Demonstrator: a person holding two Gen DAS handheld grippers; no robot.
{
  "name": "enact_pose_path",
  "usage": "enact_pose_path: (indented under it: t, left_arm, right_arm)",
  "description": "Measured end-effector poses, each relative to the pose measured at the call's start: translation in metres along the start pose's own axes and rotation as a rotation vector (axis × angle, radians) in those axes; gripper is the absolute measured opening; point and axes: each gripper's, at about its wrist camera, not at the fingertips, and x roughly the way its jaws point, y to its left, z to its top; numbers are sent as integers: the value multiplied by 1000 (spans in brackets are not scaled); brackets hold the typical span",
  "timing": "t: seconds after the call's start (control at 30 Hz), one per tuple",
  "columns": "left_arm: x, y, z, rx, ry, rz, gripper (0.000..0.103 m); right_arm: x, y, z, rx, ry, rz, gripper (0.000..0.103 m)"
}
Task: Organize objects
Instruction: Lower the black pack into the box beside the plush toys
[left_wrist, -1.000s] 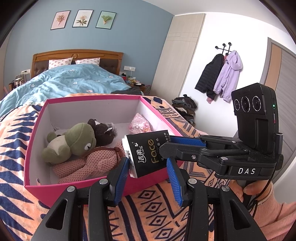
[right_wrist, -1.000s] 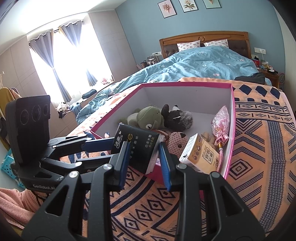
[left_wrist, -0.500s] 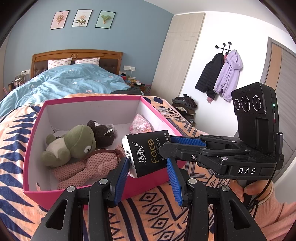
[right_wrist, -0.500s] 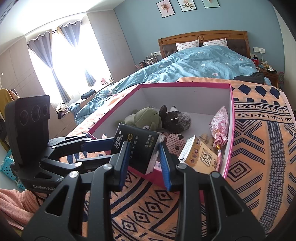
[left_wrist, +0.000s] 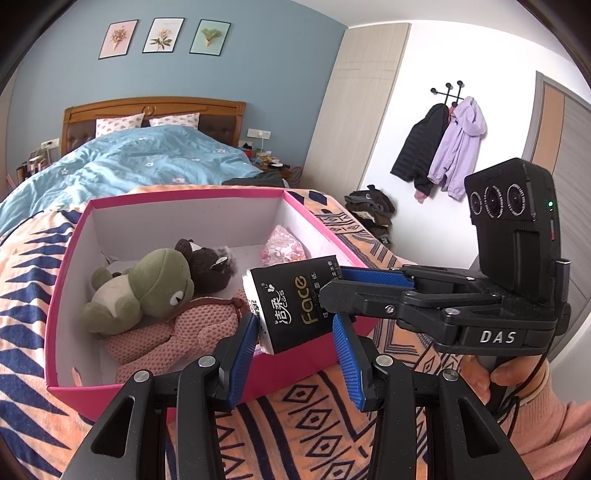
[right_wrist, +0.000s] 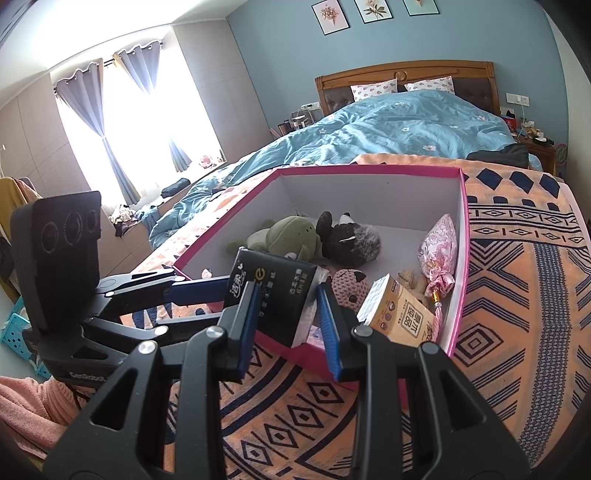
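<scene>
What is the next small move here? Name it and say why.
Probably ease the tissue pack forward past the near wall of the pink box, then lower it. The left claw and right claw both appear clamped on it, and it hangs about over that wall, not yet inside. Stuffed toys crowd the near floor, so aim further back.
</scene>
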Motion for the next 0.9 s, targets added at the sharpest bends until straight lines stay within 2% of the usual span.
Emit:
enact_pose_path:
  t: [0.9]
  left_arm:
    - [6,8,1,1,9,-3,42]
  right_arm:
    - [3,-1,2,7,6,-1,35]
